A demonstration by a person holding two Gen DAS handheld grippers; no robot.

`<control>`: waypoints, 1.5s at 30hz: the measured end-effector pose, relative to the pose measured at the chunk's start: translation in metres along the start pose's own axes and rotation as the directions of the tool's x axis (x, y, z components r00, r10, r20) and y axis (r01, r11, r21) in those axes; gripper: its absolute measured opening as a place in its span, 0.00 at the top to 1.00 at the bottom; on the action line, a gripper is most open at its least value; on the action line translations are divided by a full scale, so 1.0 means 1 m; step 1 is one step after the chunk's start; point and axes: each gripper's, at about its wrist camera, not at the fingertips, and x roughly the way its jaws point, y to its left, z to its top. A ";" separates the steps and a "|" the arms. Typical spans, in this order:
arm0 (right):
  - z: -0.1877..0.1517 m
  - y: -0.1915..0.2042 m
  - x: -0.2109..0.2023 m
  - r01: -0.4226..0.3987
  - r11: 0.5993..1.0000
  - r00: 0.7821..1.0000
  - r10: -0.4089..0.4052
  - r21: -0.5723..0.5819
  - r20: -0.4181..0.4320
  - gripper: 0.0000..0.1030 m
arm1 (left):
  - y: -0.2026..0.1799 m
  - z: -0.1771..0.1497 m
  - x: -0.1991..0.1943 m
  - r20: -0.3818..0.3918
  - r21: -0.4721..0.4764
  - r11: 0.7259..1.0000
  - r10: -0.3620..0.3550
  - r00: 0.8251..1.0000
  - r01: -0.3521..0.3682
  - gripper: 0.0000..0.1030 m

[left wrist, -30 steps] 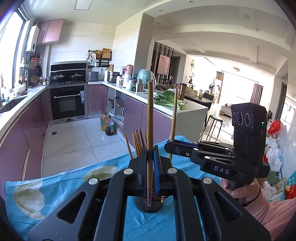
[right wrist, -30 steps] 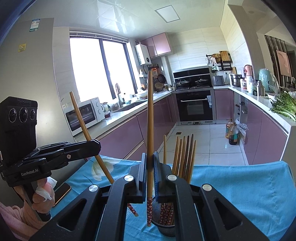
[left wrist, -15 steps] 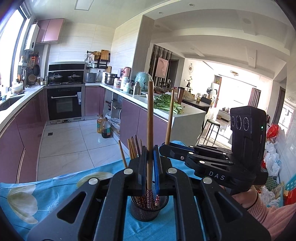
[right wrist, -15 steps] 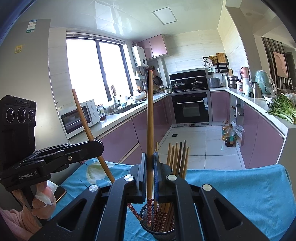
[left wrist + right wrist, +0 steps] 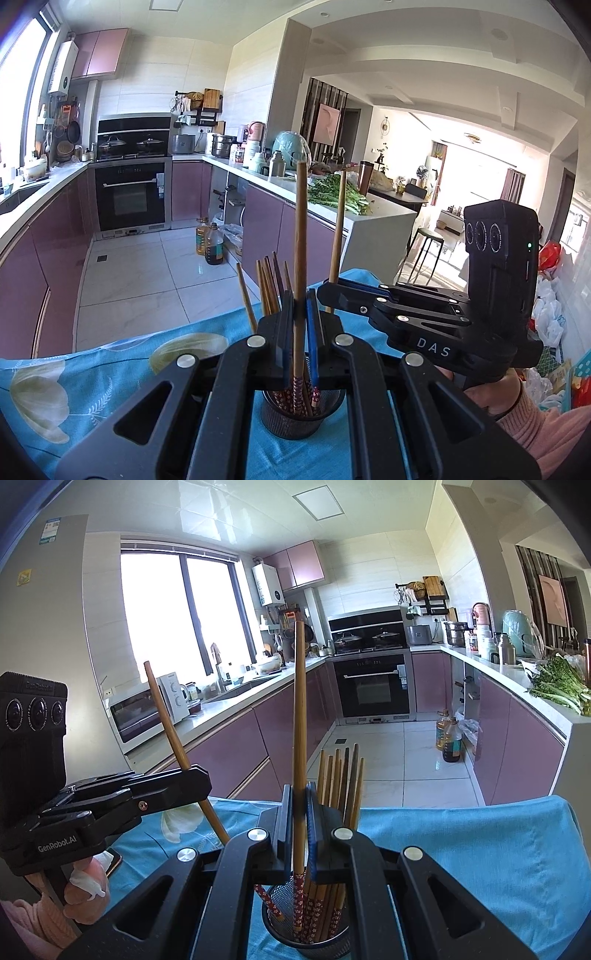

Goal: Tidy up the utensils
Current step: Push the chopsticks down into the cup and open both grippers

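A black mesh holder (image 5: 301, 415) stands on the blue cloth with several wooden chopsticks (image 5: 267, 286) upright in it; it also shows in the right wrist view (image 5: 310, 923). My left gripper (image 5: 300, 314) is shut on one chopstick (image 5: 300, 236), held upright with its patterned end inside the holder. My right gripper (image 5: 300, 812) is shut on another chopstick (image 5: 299, 716), its patterned end also down in the holder. Each gripper shows in the other's view, the right one (image 5: 328, 293) and the left one (image 5: 201, 779).
A blue floral tablecloth (image 5: 92, 380) covers the table, whose far edge drops to the kitchen floor. A phone (image 5: 112, 860) lies on the cloth by the left hand. Purple cabinets, an oven and a counter with greens (image 5: 332, 192) stand beyond.
Both grippers have lowered their chopsticks, and the patterned ends have gone from above the holder's rim to inside it. The two grippers have also come closer together.
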 end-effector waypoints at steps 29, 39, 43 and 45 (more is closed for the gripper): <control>-0.015 -0.002 0.024 0.017 1.000 0.997 -0.017 0.010 -0.073 0.94 | -0.001 -0.001 0.018 -0.089 0.019 1.000 0.011 0.996 -0.009 0.93; -0.028 -0.006 0.038 0.014 1.000 0.991 -0.012 0.012 -0.134 0.94 | 0.000 -0.008 0.030 -0.160 0.029 1.000 0.017 0.987 -0.013 0.93; -0.033 -0.007 0.045 0.018 1.000 0.988 -0.016 0.016 -0.154 0.94 | 0.002 -0.012 0.038 -0.183 0.020 1.000 0.017 0.983 -0.013 0.93; -0.034 -0.009 0.049 0.020 1.000 0.987 -0.016 0.023 -0.162 0.94 | 0.000 -0.015 0.041 -0.189 0.015 1.000 0.013 0.982 -0.011 0.93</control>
